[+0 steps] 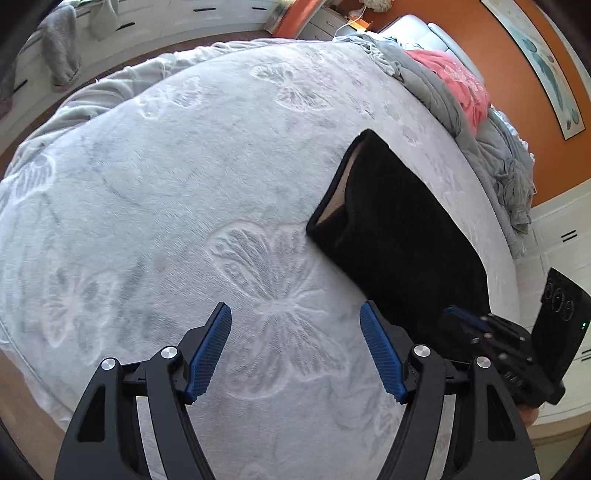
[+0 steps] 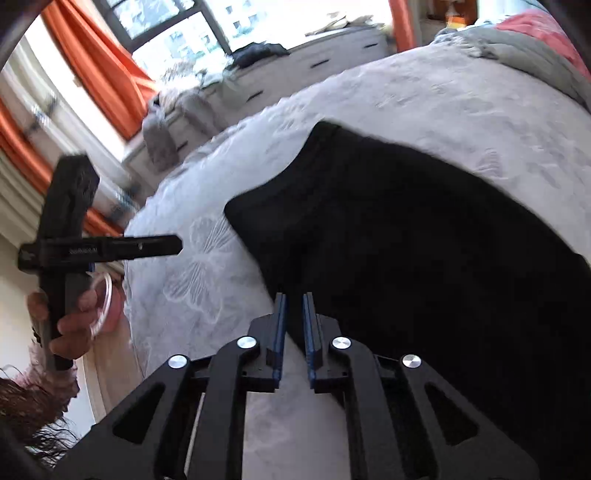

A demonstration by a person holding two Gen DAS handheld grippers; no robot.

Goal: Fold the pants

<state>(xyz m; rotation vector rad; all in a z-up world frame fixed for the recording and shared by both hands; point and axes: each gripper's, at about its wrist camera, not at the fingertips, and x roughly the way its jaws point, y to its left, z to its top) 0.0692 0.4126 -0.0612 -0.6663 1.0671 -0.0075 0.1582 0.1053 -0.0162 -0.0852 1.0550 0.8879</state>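
Black pants (image 1: 391, 229) lie folded into a long strip on the grey butterfly-patterned bedspread (image 1: 184, 184), with a tan lining showing at the far end. My left gripper (image 1: 295, 317) is open and empty above the bedspread, just left of the pants' near end. My right gripper (image 2: 294, 299) has its jaws nearly closed, a narrow gap left, at the near edge of the pants (image 2: 424, 236); whether cloth is pinched between them I cannot tell. The right gripper also shows in the left wrist view (image 1: 480, 328), resting on the pants' near end. The left gripper shows in the right wrist view (image 2: 110, 247).
A heap of grey bedding (image 1: 491, 147) and a pink garment (image 1: 461, 85) lies along the far right side of the bed. White drawers (image 1: 147, 22) line the wall beyond the bed. Orange curtains (image 2: 96, 66) frame a window. The bed's edge is near, at the lower left.
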